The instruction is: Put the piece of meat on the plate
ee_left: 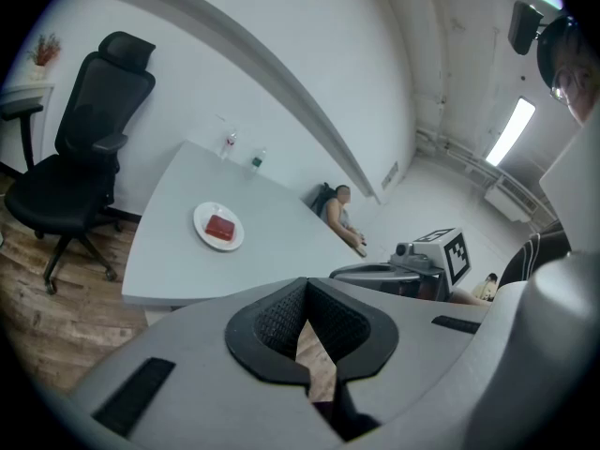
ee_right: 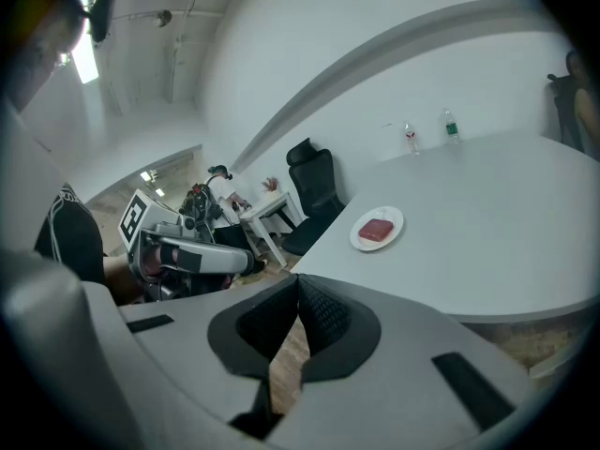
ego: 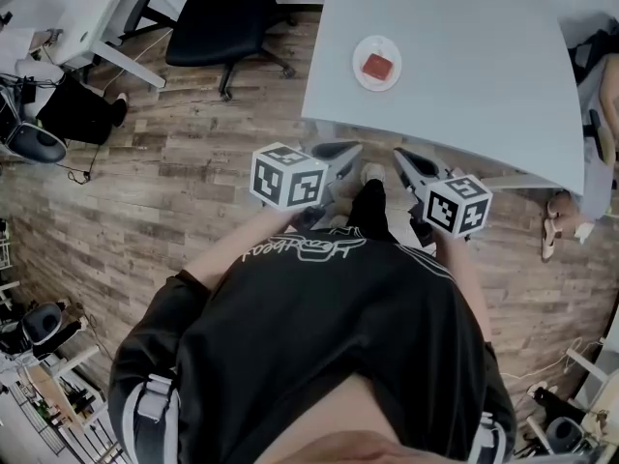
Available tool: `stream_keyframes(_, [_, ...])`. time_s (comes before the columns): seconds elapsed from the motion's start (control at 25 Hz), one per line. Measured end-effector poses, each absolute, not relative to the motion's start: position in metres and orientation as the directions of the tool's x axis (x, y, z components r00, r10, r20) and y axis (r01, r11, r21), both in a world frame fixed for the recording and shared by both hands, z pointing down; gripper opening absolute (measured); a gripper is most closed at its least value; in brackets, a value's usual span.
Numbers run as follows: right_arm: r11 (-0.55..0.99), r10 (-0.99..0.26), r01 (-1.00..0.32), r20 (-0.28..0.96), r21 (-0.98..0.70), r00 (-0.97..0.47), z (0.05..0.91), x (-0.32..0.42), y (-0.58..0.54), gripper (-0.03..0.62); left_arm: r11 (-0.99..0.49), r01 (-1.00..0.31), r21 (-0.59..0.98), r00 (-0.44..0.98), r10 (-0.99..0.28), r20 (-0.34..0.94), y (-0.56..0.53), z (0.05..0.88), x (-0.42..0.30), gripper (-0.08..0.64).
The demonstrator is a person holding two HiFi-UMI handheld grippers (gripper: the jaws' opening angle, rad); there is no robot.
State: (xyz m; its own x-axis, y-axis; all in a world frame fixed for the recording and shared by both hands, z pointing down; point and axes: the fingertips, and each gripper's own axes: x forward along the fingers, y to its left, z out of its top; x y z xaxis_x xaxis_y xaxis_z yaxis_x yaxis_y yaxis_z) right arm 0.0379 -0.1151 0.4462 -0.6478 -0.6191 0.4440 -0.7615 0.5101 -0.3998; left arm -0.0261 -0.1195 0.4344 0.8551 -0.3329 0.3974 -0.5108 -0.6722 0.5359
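Lying flat on the round plate [ego: 361,50], red meat [ego: 377,67]; left tool [ee_left: 306,319], right tool [ee_right: 298,312] both closed, empty

We see meat [ego: 377,67] on plate [ego: 361,78], plate on table [ego: 474,56] near left edge; chair [ego: 218,22] left of table; left gripper [ego: 359,149], right gripper [ego: 397,153] side by side before near edge.

The person [ego: 290,385] is wearing a black shirt [ego: 319,317] with pale lettering [ego: 305,249], while the grey left gripper [ego: 350,149] and right gripper [ego: 398,153] are carrying white, black-marked cubes [ego: 287,176] [ego: 456,204].
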Motion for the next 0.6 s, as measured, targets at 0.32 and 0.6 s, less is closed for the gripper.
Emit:
stream_keyframes(0.32, [0.504,-0.622,-0.765,0.447,-0.401,-0.643,0.4478,0.0401,-0.1185,0.009,-0.673,-0.509,0.536,0.856,-0.329,0.4,-0.1239,0.4359,-0.0231,0.008])
stream_keyframes(0.6, [0.495,-0.627,-0.771,0.449,-0.402,-0.636,0.4493,0.0448,-0.1236,0.009,-0.674,-0.505,0.539,0.858,-0.319,0.403,-0.1282,0.4382,-0.0182,0.008])
